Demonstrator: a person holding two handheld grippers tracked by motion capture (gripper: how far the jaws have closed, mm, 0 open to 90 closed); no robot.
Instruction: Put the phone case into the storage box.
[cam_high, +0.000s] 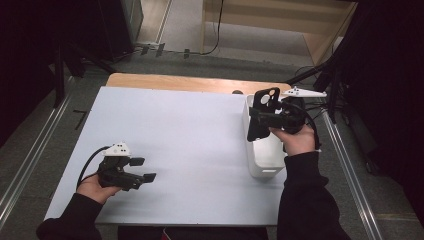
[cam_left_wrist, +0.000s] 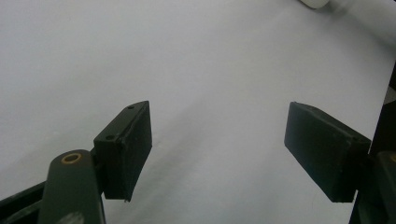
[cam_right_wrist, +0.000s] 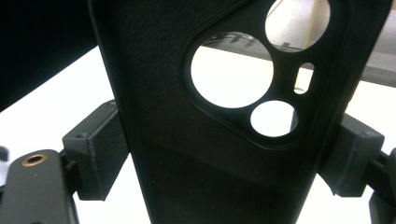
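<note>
— High view first: what is the right gripper (cam_high: 263, 120) doing?

— It is clamping a black phone case (cam_high: 261, 114) by its two long edges and holding it upright over the far end of the white bin (cam_high: 264, 159), clear of the table (cam_high: 175, 130). The case's camera cut-outs are sitting at the top.

— Is the right gripper view agreeing?

— Yes. The phone case (cam_right_wrist: 187, 140) is standing between the two pads (cam_right_wrist: 95, 149), each pressing against a side, with the pale table showing through the cut-outs.

— And the left gripper (cam_high: 142, 170)?

— It is hovering low over the near-left part of the table, well apart from the bin. In the left gripper view its jaws are standing wide apart with nothing between them.
</note>
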